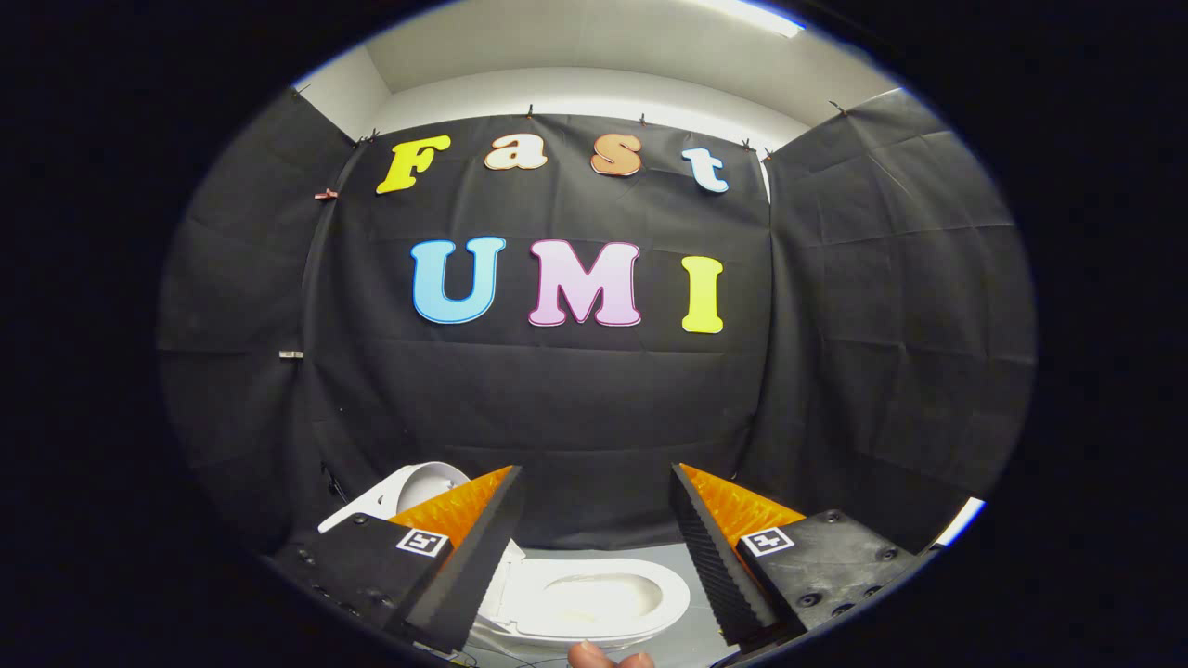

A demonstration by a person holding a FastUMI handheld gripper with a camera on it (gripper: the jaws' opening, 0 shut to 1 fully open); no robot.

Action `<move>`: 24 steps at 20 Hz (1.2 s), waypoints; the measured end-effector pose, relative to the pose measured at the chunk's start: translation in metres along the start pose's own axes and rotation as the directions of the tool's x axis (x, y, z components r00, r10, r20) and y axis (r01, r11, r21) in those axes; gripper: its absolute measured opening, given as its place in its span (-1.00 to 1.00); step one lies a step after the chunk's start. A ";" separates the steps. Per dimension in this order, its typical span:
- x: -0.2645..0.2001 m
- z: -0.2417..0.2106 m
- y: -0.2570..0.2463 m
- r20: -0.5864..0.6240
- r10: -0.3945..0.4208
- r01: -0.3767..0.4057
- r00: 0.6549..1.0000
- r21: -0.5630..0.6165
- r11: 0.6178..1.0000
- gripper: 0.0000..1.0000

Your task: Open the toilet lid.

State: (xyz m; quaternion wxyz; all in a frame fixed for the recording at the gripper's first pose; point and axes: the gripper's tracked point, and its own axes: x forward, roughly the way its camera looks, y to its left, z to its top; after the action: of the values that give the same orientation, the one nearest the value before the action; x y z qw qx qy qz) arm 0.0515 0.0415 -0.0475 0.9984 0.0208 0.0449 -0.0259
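Note:
A white toilet (594, 603) stands low on the floor, below and between my two fingers. Its seat ring and bowl face up toward me. The white lid (408, 492) is raised and leans back to the left, partly hidden behind my left finger. My gripper (594, 520) is open, held well above the toilet, with nothing between its fingers (473, 557). It touches neither the lid nor the seat.
Black cloth walls close the booth behind and on both sides of the toilet. A grey floor (687, 640) shows around the bowl. A person's fingertips (608, 659) show just under the toilet's near rim.

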 end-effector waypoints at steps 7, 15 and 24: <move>0.001 0.004 -0.011 0.024 -0.029 0.029 0.999 -0.026 0.999 0.96; 0.000 0.001 -0.013 0.029 -0.037 0.038 0.999 -0.022 0.999 0.96; 0.001 0.003 -0.012 0.033 -0.039 0.040 0.999 -0.029 0.999 0.97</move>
State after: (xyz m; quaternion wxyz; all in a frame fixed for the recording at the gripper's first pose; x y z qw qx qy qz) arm 0.0524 0.0292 -0.0455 0.9985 0.0048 0.0294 -0.0454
